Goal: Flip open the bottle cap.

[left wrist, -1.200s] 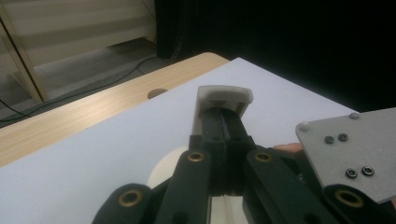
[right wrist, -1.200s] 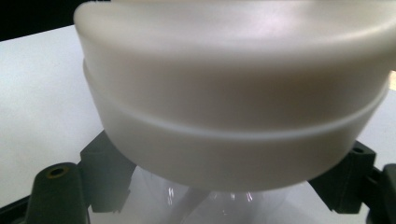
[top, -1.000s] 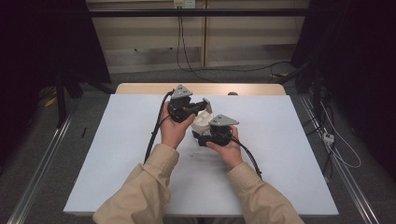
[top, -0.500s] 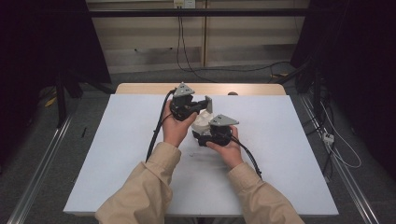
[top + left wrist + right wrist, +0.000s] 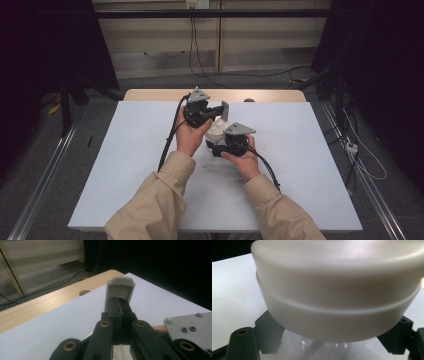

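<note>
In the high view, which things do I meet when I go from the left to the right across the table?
Bare table top → left gripper, holding a grey flat piece upright → white round container → right gripper, with its grey plate → black cable → bare table again.

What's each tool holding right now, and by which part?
The left tool pinches a small grey flat piece by its lower end. The right tool grips a white lidded container around the clear body just under its lid.
</note>
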Motion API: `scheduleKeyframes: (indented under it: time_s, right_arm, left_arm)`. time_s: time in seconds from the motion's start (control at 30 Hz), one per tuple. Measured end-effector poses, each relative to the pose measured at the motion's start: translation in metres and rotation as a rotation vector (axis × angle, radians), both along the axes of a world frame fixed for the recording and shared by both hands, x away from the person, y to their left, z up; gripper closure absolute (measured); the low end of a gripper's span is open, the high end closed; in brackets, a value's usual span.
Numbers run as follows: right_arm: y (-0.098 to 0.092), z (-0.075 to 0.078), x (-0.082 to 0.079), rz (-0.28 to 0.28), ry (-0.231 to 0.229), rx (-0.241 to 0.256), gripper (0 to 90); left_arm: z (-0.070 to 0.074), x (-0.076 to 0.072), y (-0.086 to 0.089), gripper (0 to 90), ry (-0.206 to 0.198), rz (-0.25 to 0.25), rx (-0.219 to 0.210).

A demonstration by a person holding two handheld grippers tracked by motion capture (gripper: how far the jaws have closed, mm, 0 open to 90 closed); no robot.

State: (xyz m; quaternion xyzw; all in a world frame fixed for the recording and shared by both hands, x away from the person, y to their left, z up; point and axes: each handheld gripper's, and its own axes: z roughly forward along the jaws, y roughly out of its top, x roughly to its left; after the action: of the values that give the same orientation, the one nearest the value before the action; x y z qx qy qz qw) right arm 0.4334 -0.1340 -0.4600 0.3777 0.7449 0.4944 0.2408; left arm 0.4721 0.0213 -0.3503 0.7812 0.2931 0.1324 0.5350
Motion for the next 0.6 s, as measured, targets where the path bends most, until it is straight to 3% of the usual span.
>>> scheduleKeyframes:
  time_s: [0.6]
  right_arm:
    - [-0.0002, -0.0002, 0.0002, 0.0, 0.002, 0.002, 18.9]
  left_arm:
    - [-0.0038, 0.0059, -0.0054, 90.0, 0.004, -0.002, -0.005]
